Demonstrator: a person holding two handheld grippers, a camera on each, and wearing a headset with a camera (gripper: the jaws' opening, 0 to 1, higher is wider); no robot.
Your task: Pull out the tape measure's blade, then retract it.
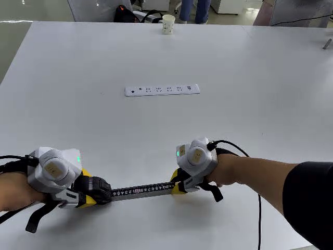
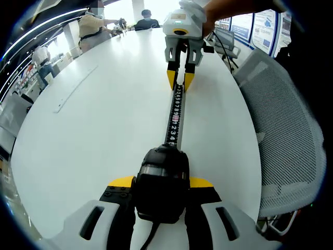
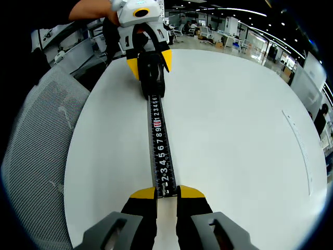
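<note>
Though the blade [image 3: 158, 140] runs out flat across the white table [image 1: 234, 78], its end hook is hidden between the jaws of the right gripper [image 3: 166, 194], pinched shut on it. A power strip [image 1: 162, 90] and paper cup [image 1: 168, 24] sit farther off, a mesh chair [image 2: 281, 130] alongside. The left gripper [image 2: 161, 183] clamps the body of the black tape measure [image 2: 160, 172].

On the table [image 1: 260, 114], power strip [image 1: 162, 90] lies behind blade [image 1: 143, 190].

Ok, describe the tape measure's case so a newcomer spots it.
On the white table, look at the near edge. The case sits in the left gripper there: the only black block, with a numbered blade running to the right gripper.
</note>
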